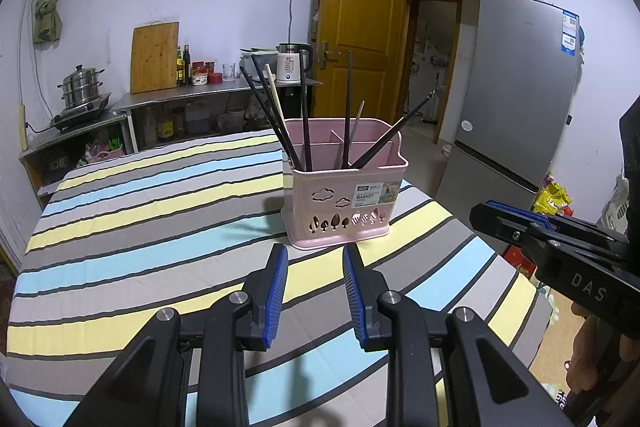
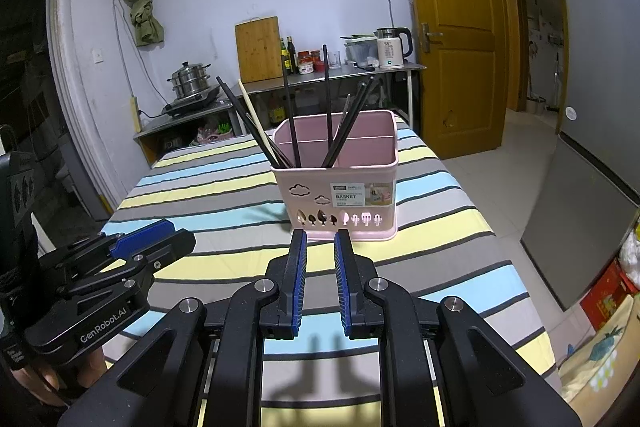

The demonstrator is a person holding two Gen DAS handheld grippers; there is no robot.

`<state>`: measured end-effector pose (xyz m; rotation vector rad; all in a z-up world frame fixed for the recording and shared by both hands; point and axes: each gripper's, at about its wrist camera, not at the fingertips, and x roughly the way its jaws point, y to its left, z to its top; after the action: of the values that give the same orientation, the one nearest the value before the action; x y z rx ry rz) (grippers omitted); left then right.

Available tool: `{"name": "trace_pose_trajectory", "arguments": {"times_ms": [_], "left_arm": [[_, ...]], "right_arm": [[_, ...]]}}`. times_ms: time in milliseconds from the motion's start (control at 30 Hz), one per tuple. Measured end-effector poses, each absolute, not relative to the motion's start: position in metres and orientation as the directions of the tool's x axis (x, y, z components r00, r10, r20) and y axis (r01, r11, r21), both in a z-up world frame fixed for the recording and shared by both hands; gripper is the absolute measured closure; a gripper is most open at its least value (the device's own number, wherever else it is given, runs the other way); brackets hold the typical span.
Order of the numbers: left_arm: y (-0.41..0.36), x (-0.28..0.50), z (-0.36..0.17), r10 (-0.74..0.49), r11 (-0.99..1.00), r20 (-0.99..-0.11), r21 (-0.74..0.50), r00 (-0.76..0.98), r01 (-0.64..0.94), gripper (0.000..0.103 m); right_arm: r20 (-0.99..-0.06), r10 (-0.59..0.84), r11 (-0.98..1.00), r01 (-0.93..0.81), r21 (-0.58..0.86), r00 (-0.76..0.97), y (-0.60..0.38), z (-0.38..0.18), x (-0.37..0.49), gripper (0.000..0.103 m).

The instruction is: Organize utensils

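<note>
A pink utensil basket [image 1: 344,203] stands on the striped tablecloth [image 1: 140,227], with several dark chopsticks [image 1: 305,115] and a pale one standing in its compartments. It also shows in the right wrist view [image 2: 340,195], with the chopsticks [image 2: 290,115] leaning in it. My left gripper [image 1: 315,255] is open and empty, just short of the basket's front. My right gripper [image 2: 320,239] is open and empty, close to the basket's front. Each gripper shows from the side in the other's view, the right one [image 1: 492,217] and the left one [image 2: 160,231].
A steel counter [image 1: 180,99] behind the table holds a steamer pot, a cutting board, bottles and a kettle [image 1: 294,63]. A grey fridge [image 1: 516,95] and a yellow door [image 1: 356,27] stand at the right. The table's right edge drops to the tiled floor [image 2: 500,187].
</note>
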<state>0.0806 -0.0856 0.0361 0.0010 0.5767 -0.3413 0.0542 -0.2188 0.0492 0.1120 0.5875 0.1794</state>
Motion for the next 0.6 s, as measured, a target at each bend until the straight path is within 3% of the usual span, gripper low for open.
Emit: {"name": "trace_pose_trajectory", "arguments": {"times_ms": [600], "left_arm": [[-0.0821,0.0786,0.035,-0.335,0.937,-0.533,-0.1,0.777,0.336,0.075]], "right_arm": [[-0.547,0.198,0.979,-0.135,0.154,0.813,-0.2173,0.0467,0.0537,0.089]]}}
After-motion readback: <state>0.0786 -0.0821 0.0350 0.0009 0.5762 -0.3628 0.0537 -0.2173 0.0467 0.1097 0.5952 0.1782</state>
